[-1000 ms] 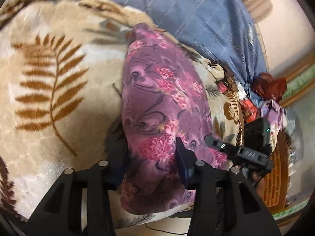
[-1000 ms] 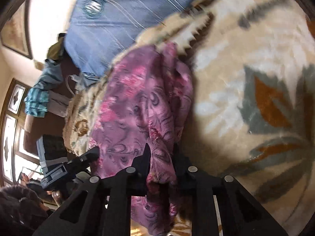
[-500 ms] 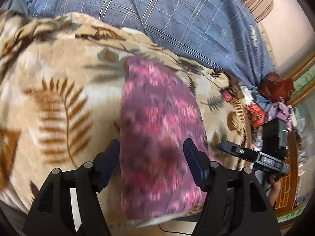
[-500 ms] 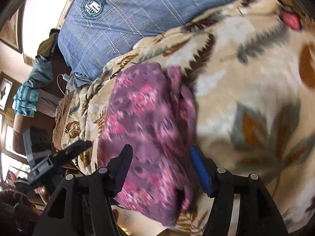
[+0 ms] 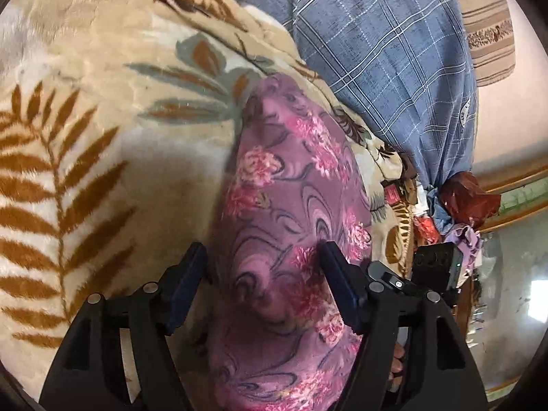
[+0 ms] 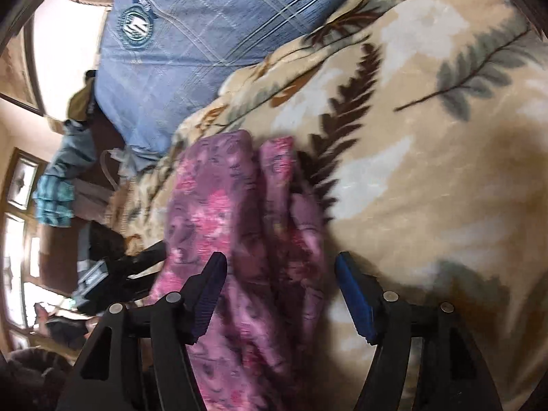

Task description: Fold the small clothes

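Note:
A purple floral garment lies folded in a long strip on the beige leaf-print blanket. My left gripper is open, its fingers astride the near end of the garment, not clamping it. In the right wrist view the same garment shows two folded ridges. My right gripper is open too, its blue-padded fingers spread either side of the cloth. The other gripper shows in each view, at the right edge of the garment and at its left edge.
A blue plaid pillow lies beyond the garment at the head of the bed, also in the right wrist view. Loose clothes are heaped at the bedside. The blanket spreads wide on the right.
Both grippers have opened and let go of the garment, which now rests on the blanket. Both have drawn back slightly, fingers still around its near end.

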{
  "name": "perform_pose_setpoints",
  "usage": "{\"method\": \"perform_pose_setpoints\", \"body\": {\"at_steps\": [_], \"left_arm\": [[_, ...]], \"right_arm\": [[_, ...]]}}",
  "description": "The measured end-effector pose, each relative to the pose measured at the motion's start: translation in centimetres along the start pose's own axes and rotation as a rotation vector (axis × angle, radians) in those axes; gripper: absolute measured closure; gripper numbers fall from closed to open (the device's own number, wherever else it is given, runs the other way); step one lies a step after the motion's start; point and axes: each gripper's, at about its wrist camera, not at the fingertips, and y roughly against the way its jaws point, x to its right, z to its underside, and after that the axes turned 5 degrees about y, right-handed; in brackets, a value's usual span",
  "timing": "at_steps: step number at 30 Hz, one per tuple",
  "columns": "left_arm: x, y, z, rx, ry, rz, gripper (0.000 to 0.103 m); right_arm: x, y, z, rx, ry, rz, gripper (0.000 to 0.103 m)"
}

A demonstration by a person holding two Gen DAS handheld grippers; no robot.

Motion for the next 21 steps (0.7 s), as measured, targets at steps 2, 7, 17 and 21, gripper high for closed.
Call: {"method": "perform_pose_setpoints", "body": {"at_steps": [2, 7, 17, 21], "left_arm": [[0.0, -0.2, 0.4, -0.001, -0.013, 0.003, 0.049], [0.6, 0.0, 0.8, 0.020, -0.045, 0.002, 0.078], [1.5, 2.8, 0.3, 0.095, -0.061, 0.053, 0.086], [-1.1, 0.7, -0.3, 0.047, 0.048, -0.022, 0.056]], "right_arm": [[-0.1, -0.6, 0.1, -0.008, 0.003, -0.016, 0.039], [-0.4, -0.9, 0.4, 0.002, 0.027, 0.012, 0.082], [-3.5, 1.5, -1.1, 0.123, 0.136, -0.065, 0.085], [-0.8, -1.8, -0.9, 0.030, 0.074, 0.016, 0.072]]}}
